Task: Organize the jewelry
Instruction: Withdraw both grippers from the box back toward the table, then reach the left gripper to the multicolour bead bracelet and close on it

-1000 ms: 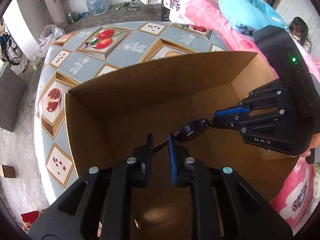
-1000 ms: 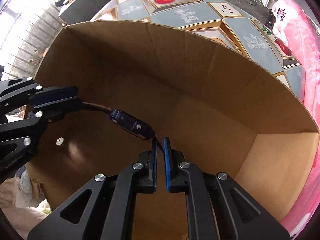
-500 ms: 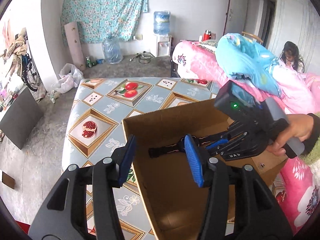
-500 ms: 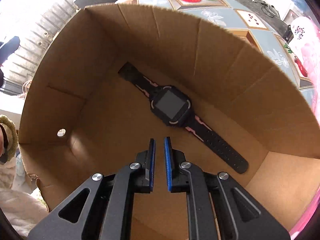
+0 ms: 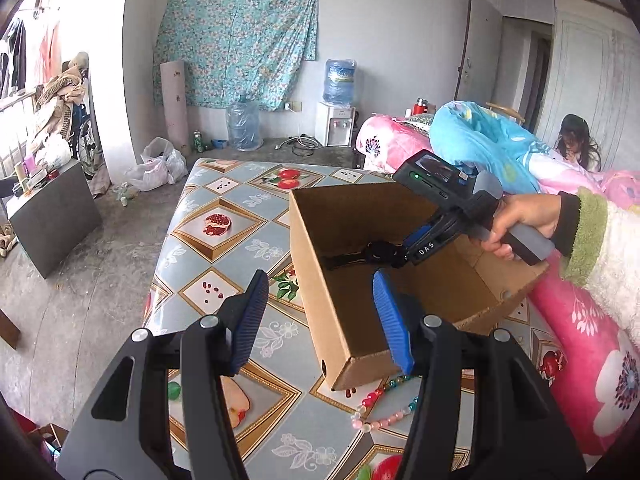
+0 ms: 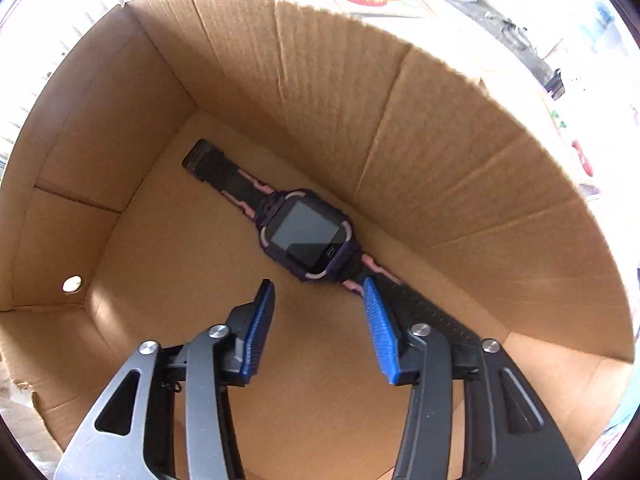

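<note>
A dark purple smartwatch (image 6: 306, 236) with a black and pink strap lies flat on the floor of an open cardboard box (image 6: 320, 80). My right gripper (image 6: 318, 284) hangs just above the watch, pointing steeply down into the box. Its jaws are opening and nothing is between them; the right fingertip hides part of the strap. In the left wrist view my left gripper (image 5: 320, 280) stands open and empty above the near corner of the box (image 5: 328, 320). There a hand holds the right gripper (image 5: 412, 242) over the watch (image 5: 376, 252).
A string of coloured beads (image 5: 384, 400) lies on the patterned table (image 5: 224, 256) just in front of the box's near corner. A bed with pink and blue bedding (image 5: 592, 360) runs along the right side. A person (image 5: 576, 148) sits at the far right.
The watch was stretched between both shut grippers; it now lies flat on the box floor. My left gripper opened and drew back up out of the box. The right jaws spread apart.
</note>
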Demonstrator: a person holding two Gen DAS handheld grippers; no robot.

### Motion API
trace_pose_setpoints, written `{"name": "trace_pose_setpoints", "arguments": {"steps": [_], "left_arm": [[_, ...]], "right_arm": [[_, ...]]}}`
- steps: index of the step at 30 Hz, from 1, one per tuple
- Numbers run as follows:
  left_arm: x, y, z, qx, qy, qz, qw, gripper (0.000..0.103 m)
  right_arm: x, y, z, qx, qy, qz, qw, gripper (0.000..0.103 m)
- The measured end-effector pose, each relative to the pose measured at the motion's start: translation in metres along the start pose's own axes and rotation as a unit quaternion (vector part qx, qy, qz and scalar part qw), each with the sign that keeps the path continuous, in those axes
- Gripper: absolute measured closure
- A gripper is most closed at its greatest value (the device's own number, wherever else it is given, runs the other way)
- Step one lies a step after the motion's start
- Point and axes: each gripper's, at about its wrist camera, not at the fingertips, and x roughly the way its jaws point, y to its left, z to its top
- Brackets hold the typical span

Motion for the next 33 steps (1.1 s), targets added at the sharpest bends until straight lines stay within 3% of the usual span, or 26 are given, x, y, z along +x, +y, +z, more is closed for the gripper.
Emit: {"name": "trace_pose_setpoints", "arguments": {"steps": [5,9,14,17,19,21,25,31,33], "left_arm": [[-0.024,-0.007,-0.016,0.013,-0.013,0.017,0.9997,0.051],[-0.037,-0.013,-0.031,0.018,-0.019,0.026,0.9993,0.050],[-0.037,-0.026,-0.057,0.015,-0.007,0.031,0.9994,0.047],[-0.018,-0.036,-0.077,0.021,0.029,0.049,0.9982,0.047],[-0.001,-0.039,-0.091,0.022,0.058,0.062,0.9961,0.047],[0.016,-0.043,-0.101,0.023,0.081,0.073,0.9937,0.047],[0.045,-0.046,-0.110,0.012,0.109,0.090,0.9899,0.047],[0.076,-0.065,-0.123,0.041,0.125,0.111,0.9851,0.047],[0.080,-0.071,-0.129,0.048,0.133,0.110,0.9838,0.047]], "right_arm": [[-0.026,0.002,-0.001,0.024,-0.018,0.009,0.999,0.052],[-0.091,0.014,-0.022,0.030,-0.090,0.003,0.995,0.050],[-0.193,0.049,-0.102,0.045,-0.241,0.015,0.969,0.024],[-0.216,0.071,-0.166,0.072,-0.302,0.031,0.950,0.017],[-0.215,0.085,-0.206,0.105,-0.324,0.044,0.939,0.016],[-0.196,0.104,-0.237,0.139,-0.331,0.015,0.933,0.016],[-0.141,0.130,-0.300,0.176,-0.305,-0.029,0.936,0.016],[-0.065,0.158,-0.323,0.211,-0.261,-0.055,0.940,0.016],[-0.053,0.158,-0.325,0.218,-0.266,-0.071,0.936,0.016]]}}
